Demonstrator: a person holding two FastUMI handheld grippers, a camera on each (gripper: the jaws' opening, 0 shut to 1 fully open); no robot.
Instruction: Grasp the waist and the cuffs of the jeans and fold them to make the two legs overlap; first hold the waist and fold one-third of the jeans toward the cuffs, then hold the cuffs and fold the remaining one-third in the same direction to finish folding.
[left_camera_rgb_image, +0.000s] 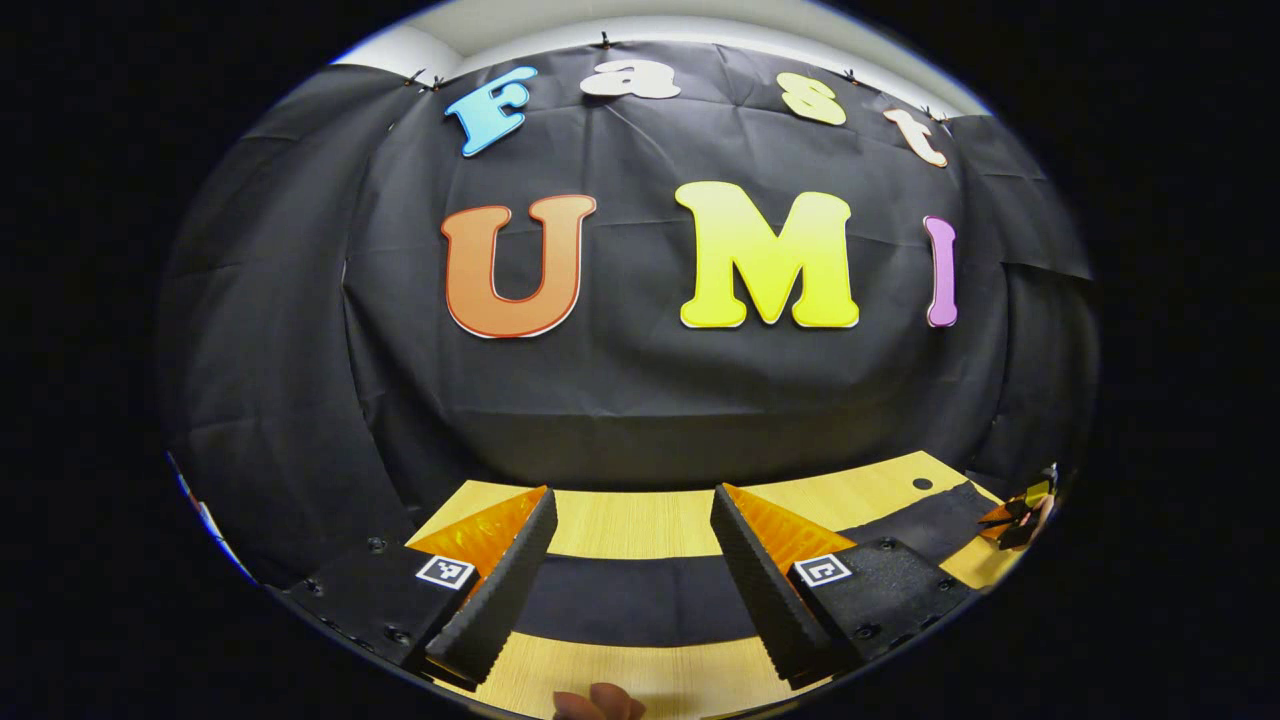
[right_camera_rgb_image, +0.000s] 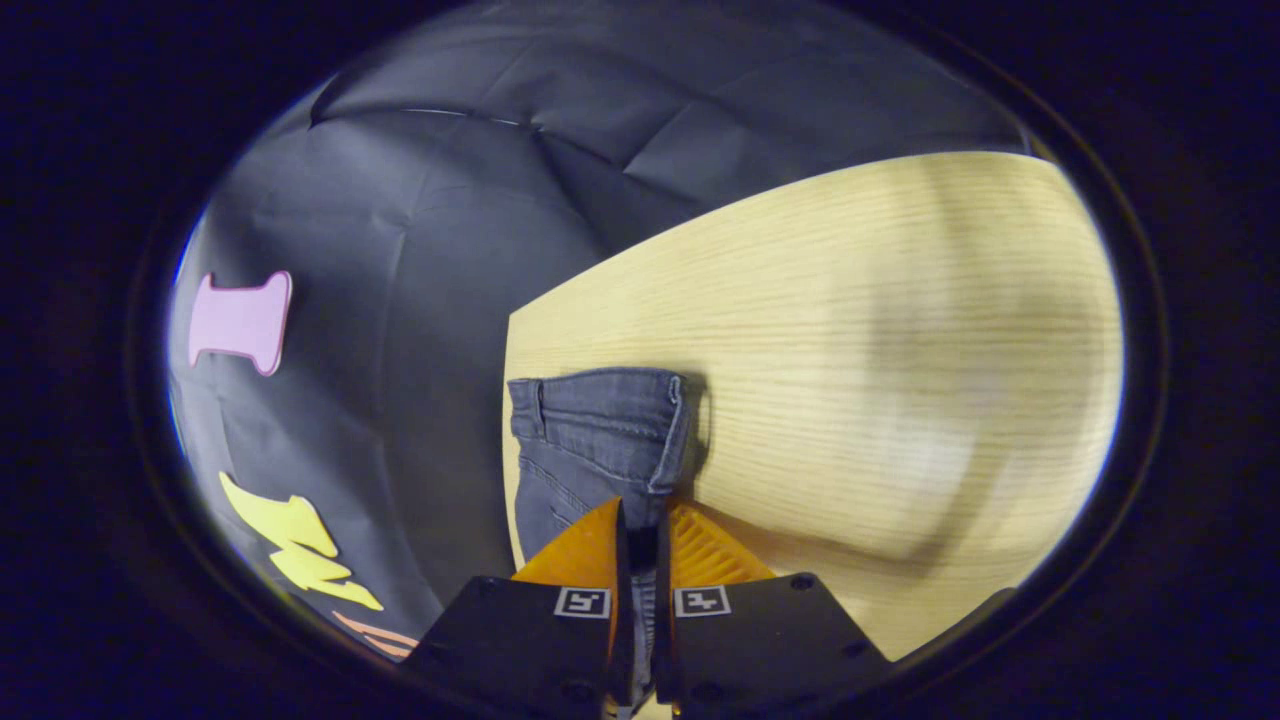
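Right gripper (right_camera_rgb_image: 640, 540) pinching the jeans (right_camera_rgb_image: 595, 440) — left gripper (left_camera_rgb_image: 632, 575) spread, empty.
Jeans edge clamped between the right's fingers, probably for folding; left hovers above the table (left_camera_rgb_image: 640, 520), jeans strip ahead.

- Your jeans (right_camera_rgb_image: 600, 440) are dark denim cloth, matt, with stitched seams.
- The surface (right_camera_rgb_image: 850, 350) under you is pale wood-grain, smooth, with a slight sheen.
- The booth wall (left_camera_rgb_image: 620, 400) is creased matt cloth.
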